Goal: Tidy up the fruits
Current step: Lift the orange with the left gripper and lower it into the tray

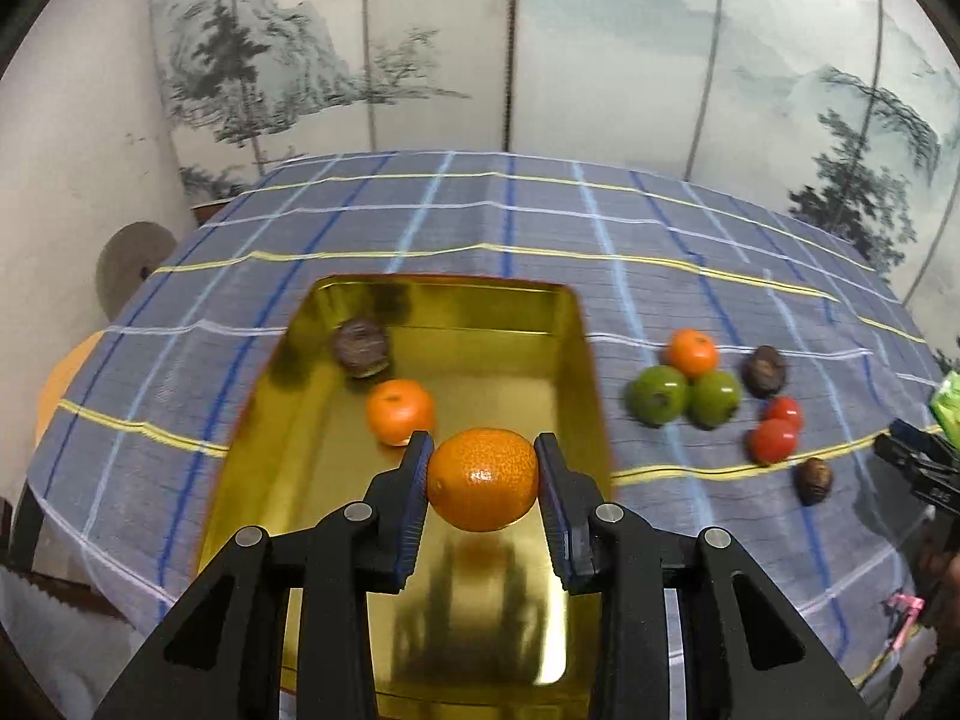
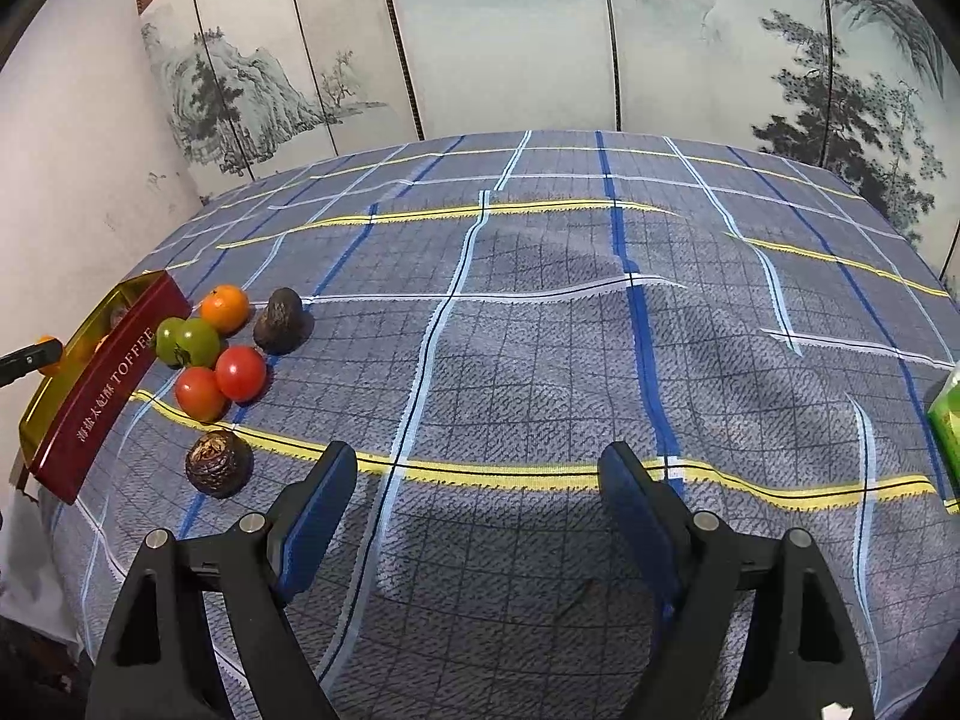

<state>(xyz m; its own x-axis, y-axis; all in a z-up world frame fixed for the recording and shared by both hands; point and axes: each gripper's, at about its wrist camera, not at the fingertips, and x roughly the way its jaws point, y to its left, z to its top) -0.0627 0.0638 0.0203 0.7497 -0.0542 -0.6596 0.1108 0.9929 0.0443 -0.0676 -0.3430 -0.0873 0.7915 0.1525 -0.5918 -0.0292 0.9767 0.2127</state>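
My left gripper (image 1: 483,459) is shut on an orange mandarin (image 1: 483,479), held above the gold tin tray (image 1: 576,360). Inside the tray lie another mandarin (image 1: 400,411) and a dark brown fruit (image 1: 360,347). On the cloth to the tray's right sit a mandarin (image 1: 692,351), two green fruits (image 1: 657,394), two red tomatoes (image 1: 774,439) and two dark fruits (image 1: 764,369). In the right wrist view my right gripper (image 2: 477,468) stands open over bare cloth, with the same pile to its left: mandarin (image 2: 225,306), green fruits (image 2: 197,341), tomatoes (image 2: 240,372), dark fruits (image 2: 218,462).
The round table wears a blue plaid cloth (image 2: 540,330). The tin's red side reads TOFFEE (image 2: 108,384). A green packet (image 2: 947,420) sits at the right edge. A painted folding screen (image 1: 600,48) stands behind the table.
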